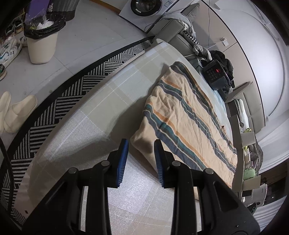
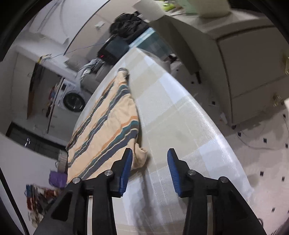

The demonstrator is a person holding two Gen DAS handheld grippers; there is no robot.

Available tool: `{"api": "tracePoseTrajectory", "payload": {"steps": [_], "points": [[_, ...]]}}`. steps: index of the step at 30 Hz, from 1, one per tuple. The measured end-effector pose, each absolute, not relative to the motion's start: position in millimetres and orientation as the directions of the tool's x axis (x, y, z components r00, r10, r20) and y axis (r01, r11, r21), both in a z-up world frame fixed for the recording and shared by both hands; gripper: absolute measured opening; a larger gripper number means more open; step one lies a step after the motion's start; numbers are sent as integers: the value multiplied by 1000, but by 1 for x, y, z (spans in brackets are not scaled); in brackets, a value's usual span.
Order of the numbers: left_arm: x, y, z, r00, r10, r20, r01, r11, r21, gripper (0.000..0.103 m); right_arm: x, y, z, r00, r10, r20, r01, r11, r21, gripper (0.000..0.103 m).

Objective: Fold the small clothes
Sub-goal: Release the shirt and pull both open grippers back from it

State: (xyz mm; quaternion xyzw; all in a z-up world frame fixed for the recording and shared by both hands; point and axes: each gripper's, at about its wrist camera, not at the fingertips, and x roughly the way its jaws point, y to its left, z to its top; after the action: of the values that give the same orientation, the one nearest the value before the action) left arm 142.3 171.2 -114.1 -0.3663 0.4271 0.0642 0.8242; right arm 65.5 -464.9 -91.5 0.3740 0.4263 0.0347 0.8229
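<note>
One striped garment, peach with blue, teal and orange bands, lies folded flat on the checked tablecloth that covers the table, toward the far edge as the left wrist view has it. The left gripper hangs just above the cloth at the garment's near corner, its two blue pads parted a little and clamping nothing. The right gripper stands wider apart, also empty; one garment corner lies just beside its left pad, not between the jaws. On the floor by the black-and-white rug sit two pale slippers and one lined waste bin. One washing machine stands beyond.
</note>
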Motion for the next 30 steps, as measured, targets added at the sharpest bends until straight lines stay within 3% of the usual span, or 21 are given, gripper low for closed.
{"api": "tracePoseTrajectory", "payload": {"steps": [9, 14, 19, 22, 27, 30], "points": [[146, 161, -110, 610, -221, -761, -410, 734, -541, 25, 93, -454, -95, 594, 511, -621, 129, 701, 701, 45], [149, 153, -100, 614, -194, -765, -396, 762, -512, 25, 83, -454, -85, 593, 639, -490, -3, 610, 792, 46], [154, 140, -95, 615, -191, -765, -375, 783, -497, 25, 74, -451, -85, 586, 555, -590, 24, 717, 697, 46], [157, 132, -90, 617, -193, -763, -356, 796, -489, 25, 73, -459, -80, 598, 534, -598, 13, 739, 673, 46], [163, 121, -82, 625, -182, -759, -339, 813, -474, 25, 96, -447, -80, 543, 596, -592, -108, 748, 654, 46], [166, 115, -80, 620, -189, -761, -323, 822, -468, 25, 106, -432, -86, 484, 604, -634, -137, 767, 626, 43]]}}
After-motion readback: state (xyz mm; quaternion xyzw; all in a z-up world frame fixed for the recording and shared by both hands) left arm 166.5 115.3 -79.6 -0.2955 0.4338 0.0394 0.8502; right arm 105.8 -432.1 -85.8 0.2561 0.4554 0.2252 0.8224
